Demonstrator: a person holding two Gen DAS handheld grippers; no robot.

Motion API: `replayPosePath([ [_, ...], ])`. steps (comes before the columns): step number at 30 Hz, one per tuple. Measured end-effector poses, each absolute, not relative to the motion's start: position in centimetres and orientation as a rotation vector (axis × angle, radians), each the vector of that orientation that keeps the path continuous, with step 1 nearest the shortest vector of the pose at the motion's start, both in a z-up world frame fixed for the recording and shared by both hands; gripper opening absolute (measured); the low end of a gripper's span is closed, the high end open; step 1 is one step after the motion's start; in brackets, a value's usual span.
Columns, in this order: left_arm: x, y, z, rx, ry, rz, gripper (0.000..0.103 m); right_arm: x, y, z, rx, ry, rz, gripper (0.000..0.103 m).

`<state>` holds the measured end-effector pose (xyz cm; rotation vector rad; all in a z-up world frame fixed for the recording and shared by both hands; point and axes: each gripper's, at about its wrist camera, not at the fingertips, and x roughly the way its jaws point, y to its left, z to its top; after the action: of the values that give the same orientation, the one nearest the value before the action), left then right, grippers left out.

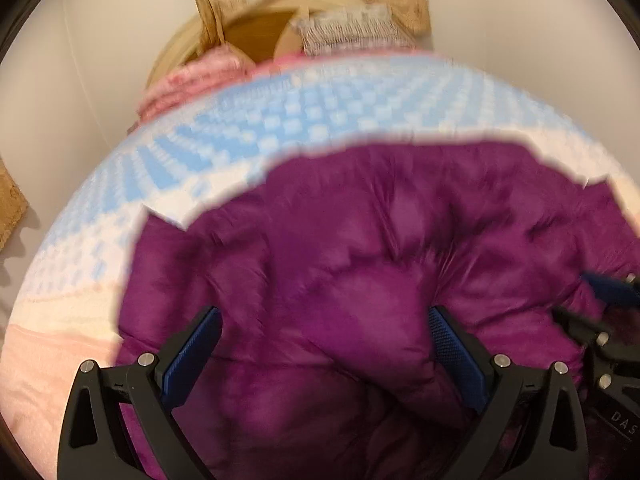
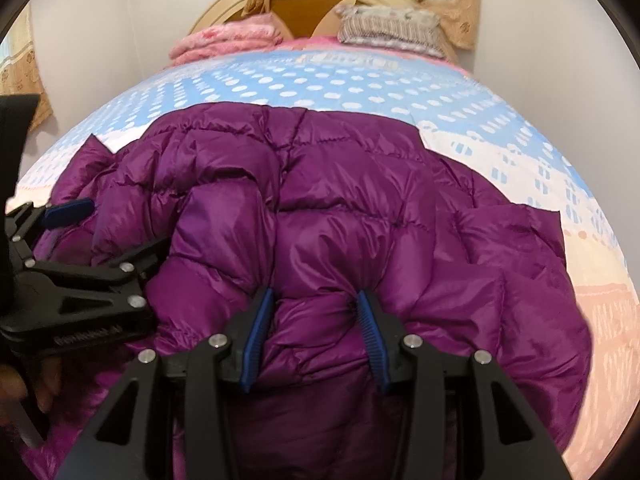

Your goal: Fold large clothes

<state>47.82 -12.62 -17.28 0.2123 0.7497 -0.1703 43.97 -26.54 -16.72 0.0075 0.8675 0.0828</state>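
On the bedspread (image 2: 360, 80), right hand-held gripper (image 2: 316, 312) pinches purple jacket (image 2: 360, 208).

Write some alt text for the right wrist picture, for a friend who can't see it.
A puffy purple quilted jacket lies spread on a bed with a blue dotted cover, and the right gripper pinches a fold of its fabric between blue-padded fingers. The left gripper reaches in from the left edge, open; pink bedding and a pillow sit by the headboard.

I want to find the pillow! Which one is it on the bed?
Look at the far end of the bed, by the round wooden headboard. The pillow lies there on the right, grey and striped. The pile to its left is a folded pink blanket, not a pillow.
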Motion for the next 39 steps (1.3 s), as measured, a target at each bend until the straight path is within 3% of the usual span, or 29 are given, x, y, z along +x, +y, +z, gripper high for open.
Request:
replayPosePath([
  [6, 52.3, -12.6, -13.1, 0.099, 0.681, -0.142, 0.102, 47.5, -28.0, -11.9, 0.056, 0.777, 0.054, 0.057],
  [8, 54.8, -13.5, -14.5, 0.111, 0.720, -0.074, 0.102, 50.2, -28.5, -12.2, 0.066, 0.764, -0.021, 0.070],
  [13, 58.5, -14.3, -21.0, 0.132, 0.876, -0.017, 0.102, 55.1, -28.7, -17.6, 0.028, 0.875, -0.043, 0.070],
  [21, 58.7, -14.7, -20.8, 0.177, 0.907, -0.043, 0.102, 55.4, -29.0, -18.7, 0.005, 0.890, -0.022, 0.074],
  [26, 54.0, -11.9, -15.0, 0.203, 0.832, -0.070, 0.102, 49.8, -30.8, -13.6, 0.147, 0.865, 0.039, 0.074],
  [30, 45.6, -6.7, -11.5, 0.175, 0.764, -0.134, 0.102, 42.7, -32.4, -10.2, 0.166, 0.839, 0.091, 0.078],
  [34, 37.4, -3.2, -11.0, 0.157, 0.753, -0.169, 0.102, 34.2, -33.0, -9.1, 0.174, 0.831, 0.104, 0.085],
  [39, 26.7, 0.8, -13.5, 0.160, 0.774, -0.159, 0.102, 26.0, -33.1, -11.6, 0.196, 0.854, 0.056, 0.088],
])
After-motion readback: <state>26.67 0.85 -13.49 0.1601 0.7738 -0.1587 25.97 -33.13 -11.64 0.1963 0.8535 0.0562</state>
